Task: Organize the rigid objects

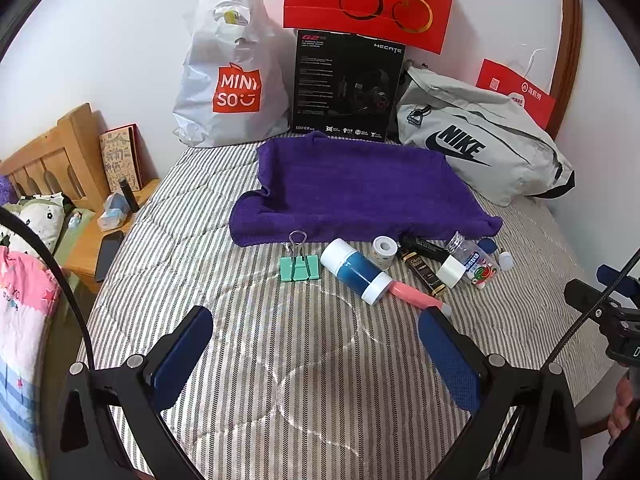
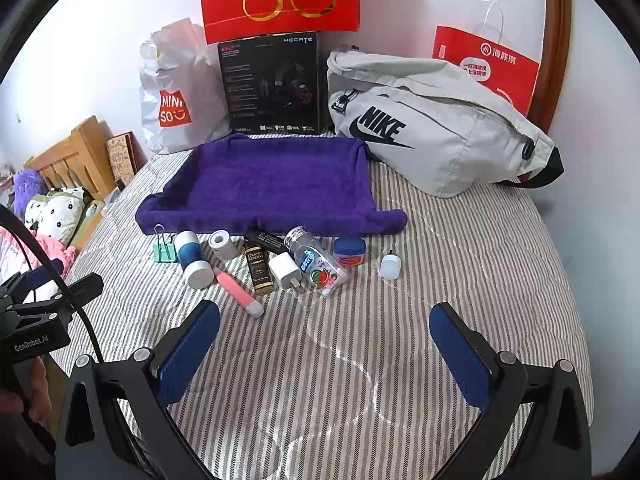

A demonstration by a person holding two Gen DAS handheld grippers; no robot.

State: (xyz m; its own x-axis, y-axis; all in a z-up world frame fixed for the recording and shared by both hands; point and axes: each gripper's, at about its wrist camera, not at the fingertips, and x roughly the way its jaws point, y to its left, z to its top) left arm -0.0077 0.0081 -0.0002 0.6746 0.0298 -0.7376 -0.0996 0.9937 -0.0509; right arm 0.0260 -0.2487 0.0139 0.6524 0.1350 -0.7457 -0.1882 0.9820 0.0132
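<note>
Right now we hold both grippers low over the striped bedspread [image 2: 460,240], nothing picked yet, so we judge the sorting is at its very start. Our left gripper [image 1: 316,344] has its jaws spread wide and empty at the bottom of its frame; our right gripper [image 2: 326,344] is likewise spread and empty.

The rigid objects lie in a loose row across the middle of both frames, just below the lower edge of the purple towel [image 2: 272,184]. From left to right in the right wrist view we see a green binder clip [image 2: 165,251], a blue-and-white cylinder [image 2: 194,259], a small roll of white tape [image 2: 222,244], a pink tube [image 2: 239,289], a dark flat box [image 2: 260,268], a black tube [image 2: 267,241], a white charger plug [image 2: 285,271], a clear bottle with a watermelon label [image 2: 318,266], a small blue-lidded jar [image 2: 349,251] and a little white cap [image 2: 390,267] set apart at the right.

We take the bare towel to be the likely place for them. Our next move calls for bringing one gripper forward over an outlying piece, the binder clip for the left or the white cap for the right, and closing squarely across it; the cylinder and bottle may roll if nudged
</note>
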